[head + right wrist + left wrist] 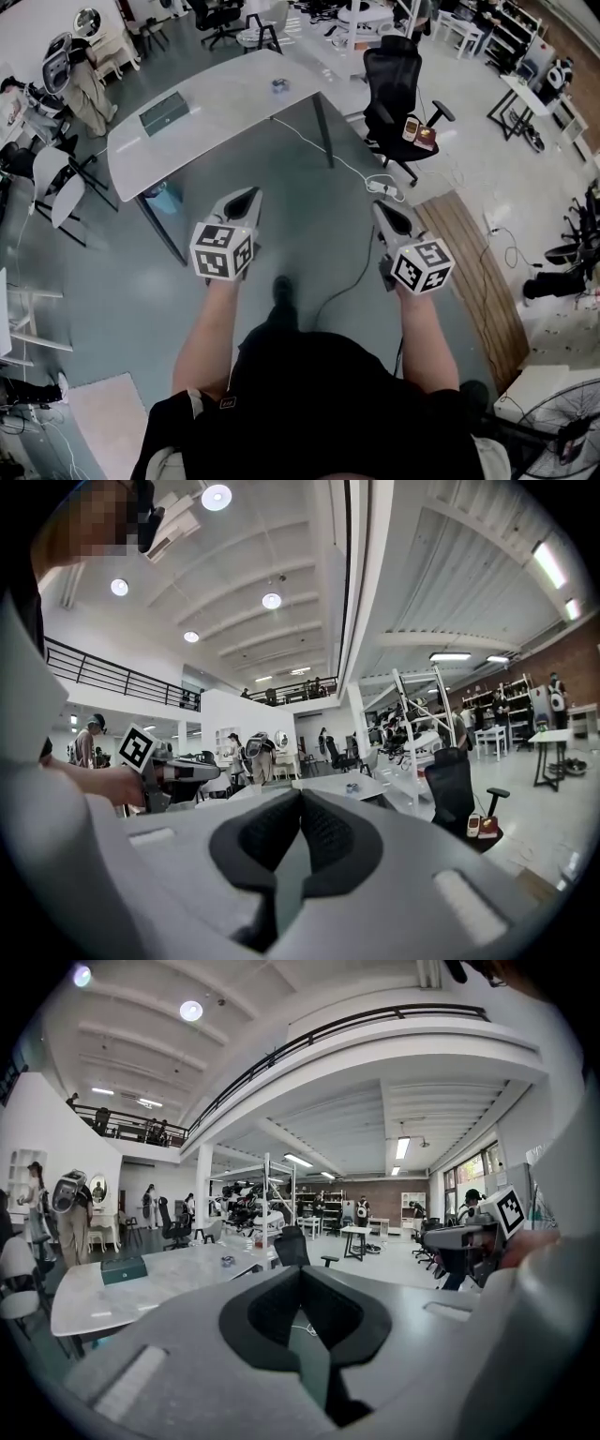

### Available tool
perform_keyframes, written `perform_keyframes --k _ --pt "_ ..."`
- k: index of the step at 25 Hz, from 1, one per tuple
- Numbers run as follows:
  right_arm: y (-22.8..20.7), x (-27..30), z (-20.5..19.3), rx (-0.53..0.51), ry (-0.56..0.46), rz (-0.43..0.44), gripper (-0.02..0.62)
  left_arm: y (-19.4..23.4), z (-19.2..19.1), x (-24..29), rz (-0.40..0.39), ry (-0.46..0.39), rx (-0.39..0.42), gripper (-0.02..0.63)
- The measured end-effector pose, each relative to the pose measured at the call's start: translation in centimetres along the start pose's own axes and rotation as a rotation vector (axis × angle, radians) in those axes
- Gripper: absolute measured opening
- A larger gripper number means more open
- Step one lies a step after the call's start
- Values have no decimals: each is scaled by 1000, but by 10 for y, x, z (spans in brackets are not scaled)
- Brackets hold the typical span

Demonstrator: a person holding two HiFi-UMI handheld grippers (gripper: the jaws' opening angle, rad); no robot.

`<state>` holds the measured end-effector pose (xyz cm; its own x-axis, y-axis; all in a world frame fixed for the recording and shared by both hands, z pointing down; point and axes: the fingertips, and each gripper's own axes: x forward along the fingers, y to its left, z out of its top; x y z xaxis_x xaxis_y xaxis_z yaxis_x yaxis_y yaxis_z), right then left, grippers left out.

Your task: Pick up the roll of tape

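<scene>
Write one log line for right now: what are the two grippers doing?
stage: before pickup | left gripper: shut, empty | right gripper: shut, empty | roll of tape: on table, untouched

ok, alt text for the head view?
From above, a person holds the left claw and right claw side by side over a floor, both shut and empty, short of a white table. A roll of tape sits near the table's far edge, a green box near its left end.

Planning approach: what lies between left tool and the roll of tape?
Head view: floor, then bare tabletop up to the roll of tape; a white cable leaves the edge nearby.
</scene>
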<state>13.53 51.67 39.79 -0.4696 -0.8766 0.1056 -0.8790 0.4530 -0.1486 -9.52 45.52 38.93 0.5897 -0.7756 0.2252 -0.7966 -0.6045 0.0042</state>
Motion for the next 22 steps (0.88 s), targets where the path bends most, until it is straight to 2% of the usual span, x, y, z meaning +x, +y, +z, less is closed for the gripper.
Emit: perform_keyframes --k 9,16,22 --pt "-34 77 -1 14 21 -16 3 69 -2 71 -22 2 -46 11" --pt "-49 200 5 -2 74 10 3 156 6 138 -26 9 19 11" --pt "-24 296 25 -36 97 46 3 234 18 164 -51 -10 13 11"
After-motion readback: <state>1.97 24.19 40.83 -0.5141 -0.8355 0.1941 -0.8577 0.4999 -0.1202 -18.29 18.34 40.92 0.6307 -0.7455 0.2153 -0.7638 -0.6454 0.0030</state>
